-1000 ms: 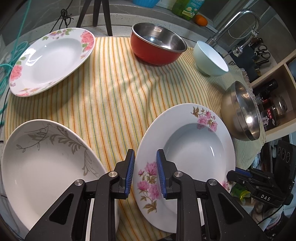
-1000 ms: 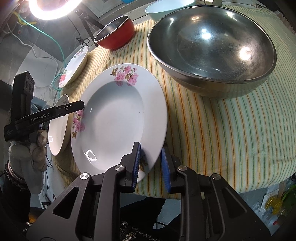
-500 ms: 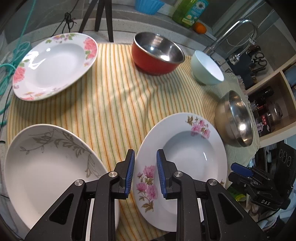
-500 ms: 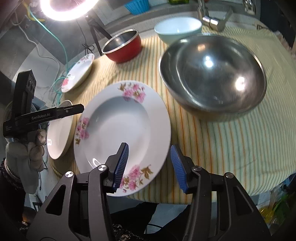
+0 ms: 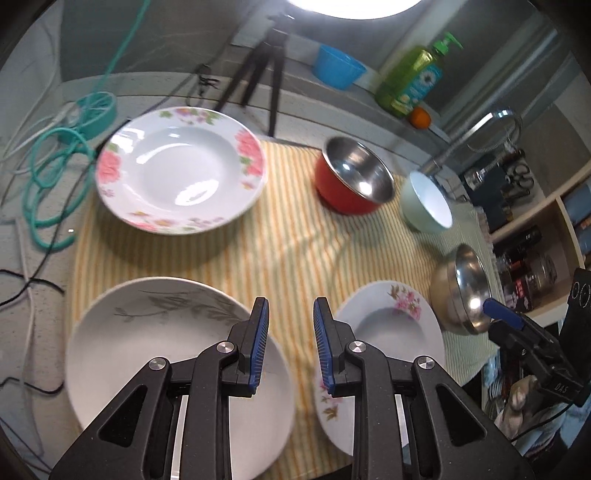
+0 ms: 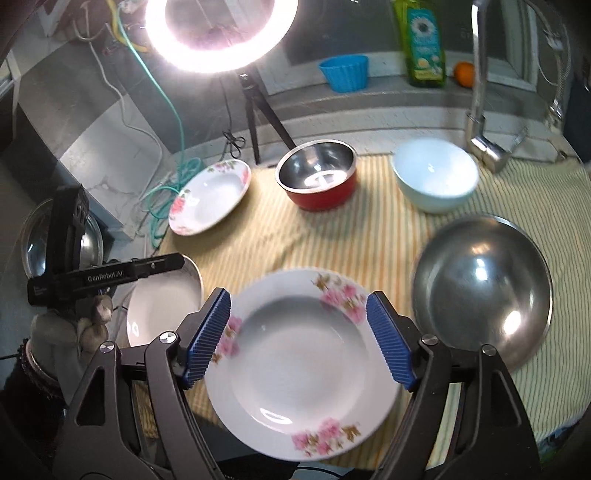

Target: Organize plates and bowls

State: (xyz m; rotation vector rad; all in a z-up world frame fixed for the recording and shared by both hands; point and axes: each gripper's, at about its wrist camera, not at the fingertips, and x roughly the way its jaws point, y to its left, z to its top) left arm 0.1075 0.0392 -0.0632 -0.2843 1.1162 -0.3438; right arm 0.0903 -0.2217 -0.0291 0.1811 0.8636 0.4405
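A pink-flower plate (image 6: 303, 369) lies on the striped cloth (image 5: 295, 251) near the front edge. My right gripper (image 6: 297, 336) hovers above it with its jaws opening; the pads stand wide and clear of the rim. My left gripper (image 5: 290, 347) is nearly shut, nothing in its narrow gap, over the cloth between the grey-leaf plate (image 5: 166, 350) and the pink-flower plate (image 5: 388, 325). A rose-rimmed plate (image 5: 181, 170) sits at the back left. A red bowl (image 5: 354, 181), a pale blue bowl (image 5: 428, 203) and a large steel bowl (image 5: 465, 291) stand along the right.
A ring light (image 6: 221, 33) on a tripod (image 5: 266, 74) stands behind the cloth. Green cable (image 5: 48, 166) coils at the left. A faucet (image 6: 480, 92), a soap bottle (image 5: 413, 81) and a blue cup (image 5: 338, 70) line the back. Shelves (image 5: 535, 258) with jars are at the right.
The right jaws let go of the pink-flower plate's rim and spread wide as that gripper rose. The left gripper lifted and tilted up, keeping its narrow gap.
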